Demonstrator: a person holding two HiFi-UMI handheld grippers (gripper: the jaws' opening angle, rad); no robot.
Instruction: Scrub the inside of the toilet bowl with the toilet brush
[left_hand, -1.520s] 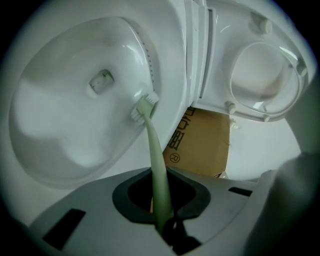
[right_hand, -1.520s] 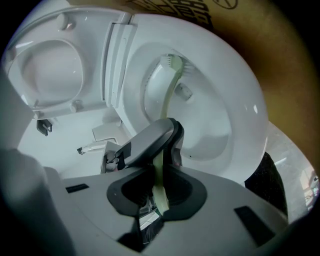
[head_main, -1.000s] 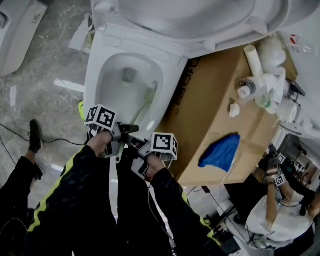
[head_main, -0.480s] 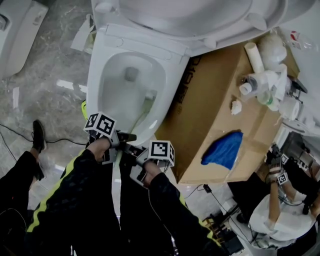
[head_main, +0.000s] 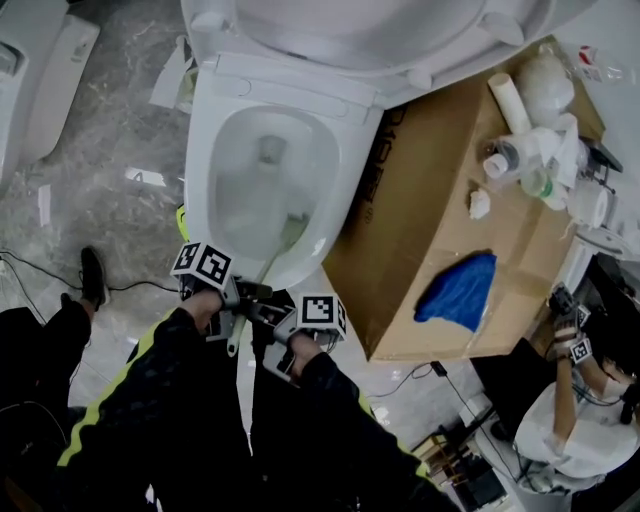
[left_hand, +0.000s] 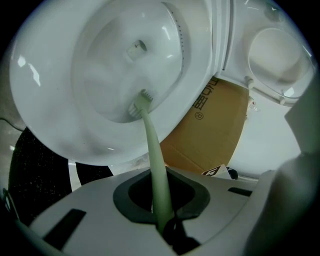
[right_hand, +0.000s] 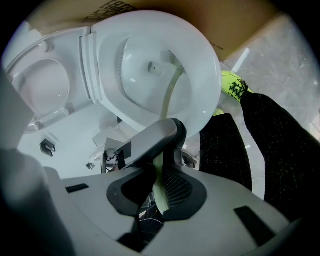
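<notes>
A white toilet bowl (head_main: 225, 130) stands open below me, its drain at the bottom. The pale green toilet brush (head_main: 283, 242) reaches over the near rim, and its bristle head rests on the bowl's near right wall. My left gripper (head_main: 250, 292) is shut on the handle just outside the rim. My right gripper (head_main: 275, 318) is shut on the handle's end behind it. In the left gripper view the brush (left_hand: 151, 150) runs from that gripper (left_hand: 162, 215) into the bowl (left_hand: 45, 115). In the right gripper view the handle (right_hand: 170, 92) passes from the right gripper (right_hand: 160, 192) through the left gripper (right_hand: 150, 142).
The raised seat and lid (head_main: 380, 30) lean back above the bowl. A cardboard box (head_main: 420, 170) stands against the toilet's right side, with a blue cloth (head_main: 460, 290) and white pipe fittings (head_main: 530, 150) on it. A black cable (head_main: 130, 285) crosses the marble floor. Another person (head_main: 580, 400) sits at lower right.
Both grippers have drawn back toward me, pulling the brush head from the right side wall down toward the bowl's near wall.
</notes>
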